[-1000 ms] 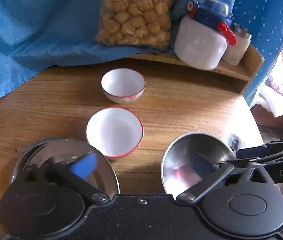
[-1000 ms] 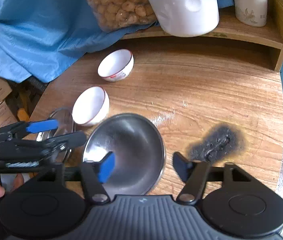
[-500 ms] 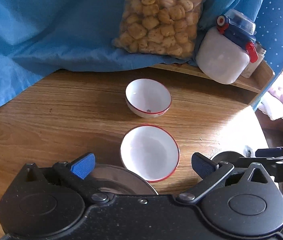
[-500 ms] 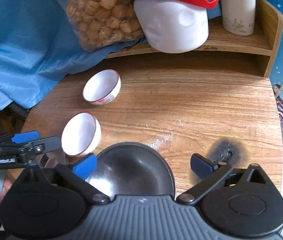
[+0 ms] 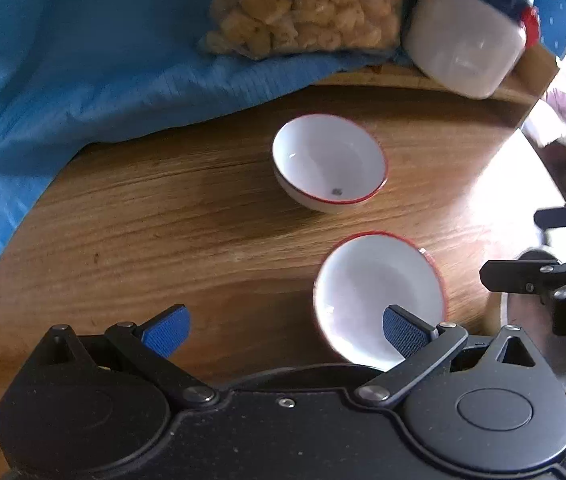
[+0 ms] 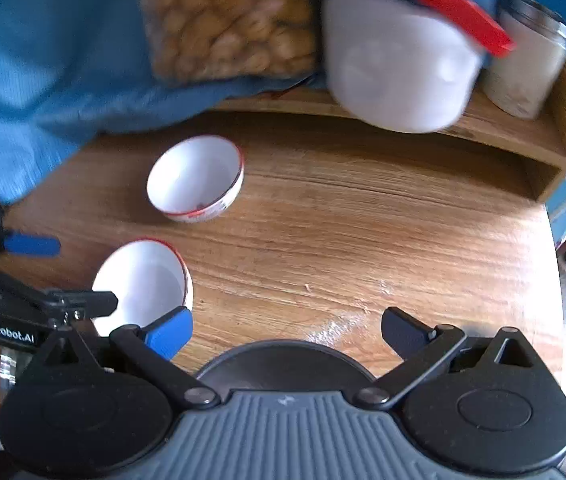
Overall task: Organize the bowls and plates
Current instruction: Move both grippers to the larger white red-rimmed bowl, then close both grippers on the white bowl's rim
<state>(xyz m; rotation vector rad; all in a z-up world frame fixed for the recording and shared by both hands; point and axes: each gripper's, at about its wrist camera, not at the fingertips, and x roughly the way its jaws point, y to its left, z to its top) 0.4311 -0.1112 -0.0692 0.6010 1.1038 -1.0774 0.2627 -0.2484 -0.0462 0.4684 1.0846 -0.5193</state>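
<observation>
Two white bowls with red rims sit on the wooden table. The near bowl (image 5: 379,296) (image 6: 143,284) lies under the right finger of my left gripper (image 5: 285,332), which is open and holds nothing. The far bowl (image 5: 329,162) (image 6: 195,178) stands alone behind it. My right gripper (image 6: 287,332) is open wide above the far rim of a steel bowl (image 6: 283,360), with bare wood between its fingers. Each gripper shows in the other's view: the right gripper (image 5: 539,246) at the right edge, the left gripper (image 6: 63,274) at the left edge.
A blue cloth (image 5: 83,60) drapes over the table's back left. A bag of snacks (image 6: 227,20), a white jar with a red handle (image 6: 399,68) and a white canister (image 6: 523,68) stand on a raised wooden shelf (image 6: 523,140) at the back. The table edge runs along the right.
Both grippers moved forward off the steel dishes toward the white bowls. The right gripper's jaws spread wider and left the steel bowl's rim. The steel plate dropped out of the left wrist view.
</observation>
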